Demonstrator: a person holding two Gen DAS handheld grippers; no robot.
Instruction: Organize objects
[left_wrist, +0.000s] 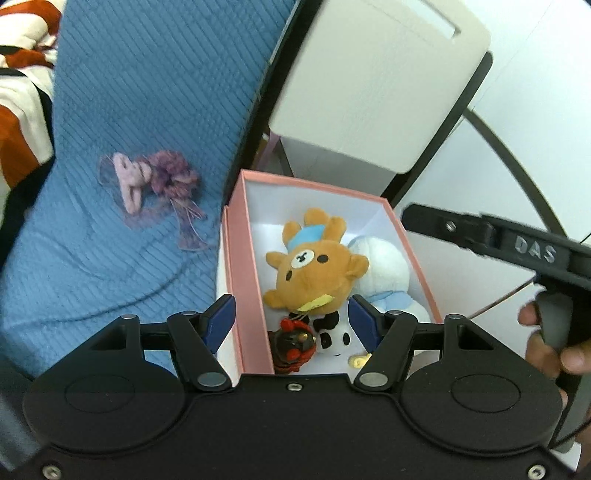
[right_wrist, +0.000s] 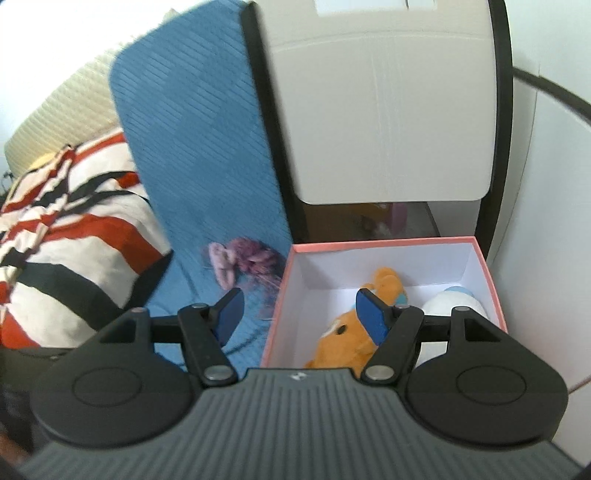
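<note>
A pink box (left_wrist: 236, 258) with a white inside holds a brown bear plush (left_wrist: 317, 269), a white and blue plush (left_wrist: 388, 269), a black-and-white toy (left_wrist: 332, 332) and a small red and dark toy (left_wrist: 293, 343). My left gripper (left_wrist: 291, 317) hovers open over the box's near end, nothing between its blue pads. A purple and pink fluffy piece (left_wrist: 155, 181) lies on the blue blanket (left_wrist: 129, 92), left of the box. My right gripper (right_wrist: 301, 314) is open and empty above the box's (right_wrist: 388, 242) left wall, with the bear (right_wrist: 343, 332) below it and the fluffy piece (right_wrist: 243, 262) ahead on the left.
A white cabinet panel (left_wrist: 369, 74) with a slot handle rises behind the box. A red, white and black striped cloth (right_wrist: 74, 221) lies left of the blanket. A hand (left_wrist: 546, 343) holds the right gripper's black body (left_wrist: 517, 247) at the right edge.
</note>
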